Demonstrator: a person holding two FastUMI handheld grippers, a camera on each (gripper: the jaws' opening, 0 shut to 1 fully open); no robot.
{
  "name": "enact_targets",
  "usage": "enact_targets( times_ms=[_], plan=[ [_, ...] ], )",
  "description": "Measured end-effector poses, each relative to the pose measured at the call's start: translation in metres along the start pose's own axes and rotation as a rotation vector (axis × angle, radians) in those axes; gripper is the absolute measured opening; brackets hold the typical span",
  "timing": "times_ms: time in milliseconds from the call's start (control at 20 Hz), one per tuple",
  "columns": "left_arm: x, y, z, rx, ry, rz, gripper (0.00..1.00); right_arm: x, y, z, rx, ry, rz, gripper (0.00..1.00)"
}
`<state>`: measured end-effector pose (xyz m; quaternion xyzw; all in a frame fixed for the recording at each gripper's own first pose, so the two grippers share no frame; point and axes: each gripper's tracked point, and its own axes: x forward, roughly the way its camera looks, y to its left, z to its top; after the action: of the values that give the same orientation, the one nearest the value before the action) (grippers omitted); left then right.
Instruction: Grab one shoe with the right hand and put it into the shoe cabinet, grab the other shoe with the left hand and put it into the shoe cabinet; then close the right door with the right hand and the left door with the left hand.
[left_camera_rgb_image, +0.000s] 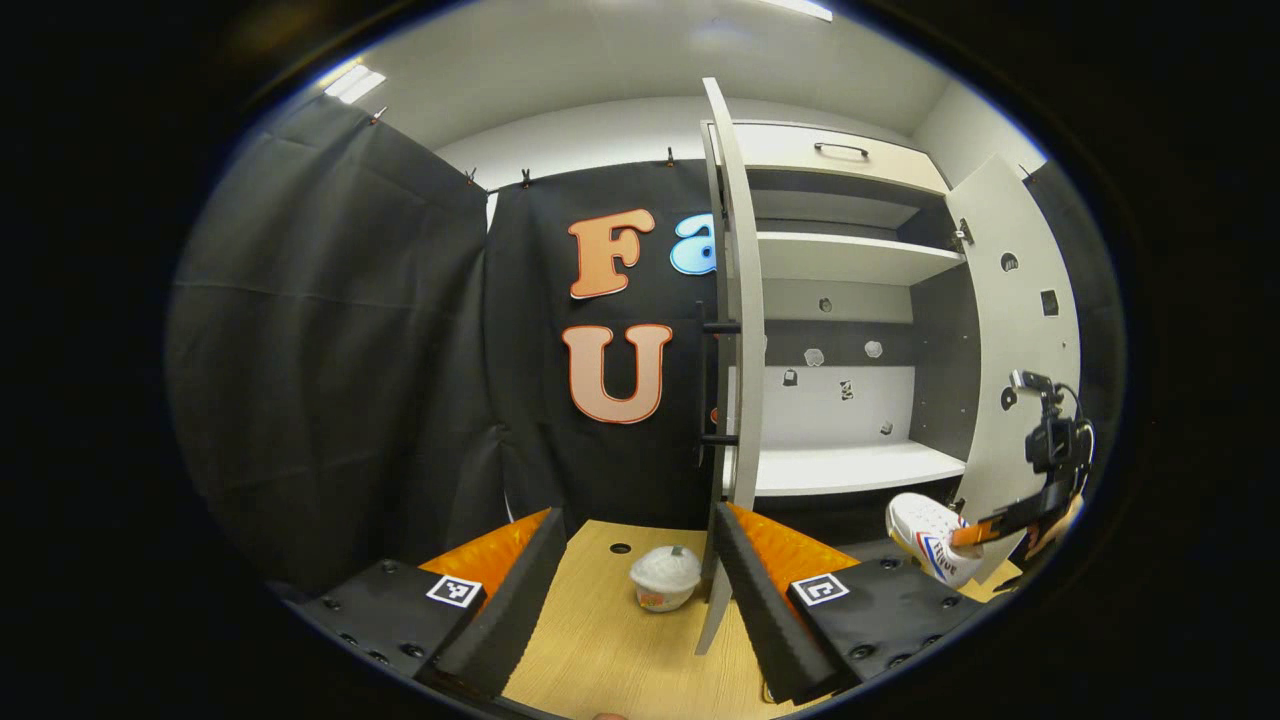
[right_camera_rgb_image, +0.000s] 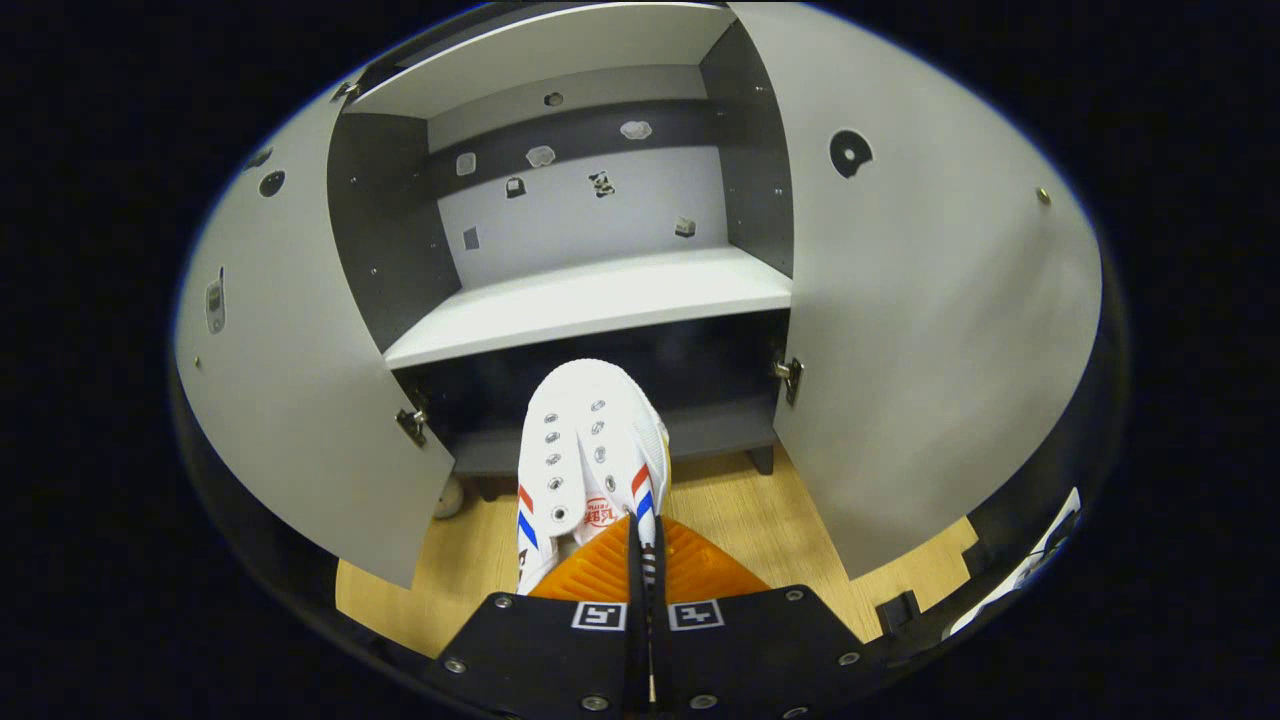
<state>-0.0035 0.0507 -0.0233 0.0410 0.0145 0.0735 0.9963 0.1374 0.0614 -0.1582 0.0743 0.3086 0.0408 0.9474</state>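
Note:
My right gripper is shut on the rear edge of a white shoe with red and blue stripes. It holds the shoe toe-first in front of the dark bottom compartment of the shoe cabinet, under the white shelf. In the left gripper view the same shoe hangs from that gripper by the cabinet's right door. The other white shoe lies on the wooden floor, just left of the open left door. My left gripper stands open a short way before it, with nothing between its fingers.
Both cabinet doors stand wide open, the left door and the right door flanking the opening. An upper shelf and a drawer with a handle sit higher up. Black cloth walls close the booth at the left.

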Motion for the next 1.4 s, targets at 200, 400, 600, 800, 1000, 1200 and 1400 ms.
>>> enact_targets(
  times_ms=[200, 400, 600, 800, 1000, 1200, 1400],
  plan=[
    [0.009, -0.003, -0.002, 0.003, -0.001, -0.009, 0.96, -0.015, 0.011, 0.053, 0.038, -0.053, 0.039, 0.01],
    [0.013, -0.008, -0.006, -0.001, 0.003, -0.02, 0.96, -0.025, 0.008, 0.108, 0.029, -0.124, 0.013, 0.01],
    [0.017, -0.01, -0.009, -0.014, 0.01, -0.028, 0.96, -0.026, 0.002, 0.139, 0.046, -0.149, -0.015, 0.0],
    [0.022, -0.009, -0.008, -0.006, 0.012, -0.017, 0.96, 0.033, 0.002, 0.18, 0.066, -0.125, -0.039, 0.01],
    [0.028, -0.009, -0.008, -0.001, 0.014, -0.003, 0.96, 0.095, -0.008, 0.198, 0.075, -0.081, -0.091, 0.0],
    [0.026, -0.007, -0.008, 0.009, 0.018, 0.014, 0.96, 0.147, -0.021, 0.191, 0.113, -0.003, -0.118, 0.01],
    [0.026, -0.008, -0.011, 0.006, 0.025, 0.026, 0.96, 0.16, -0.024, 0.189, 0.131, 0.015, -0.112, 0.01]
  ],
)
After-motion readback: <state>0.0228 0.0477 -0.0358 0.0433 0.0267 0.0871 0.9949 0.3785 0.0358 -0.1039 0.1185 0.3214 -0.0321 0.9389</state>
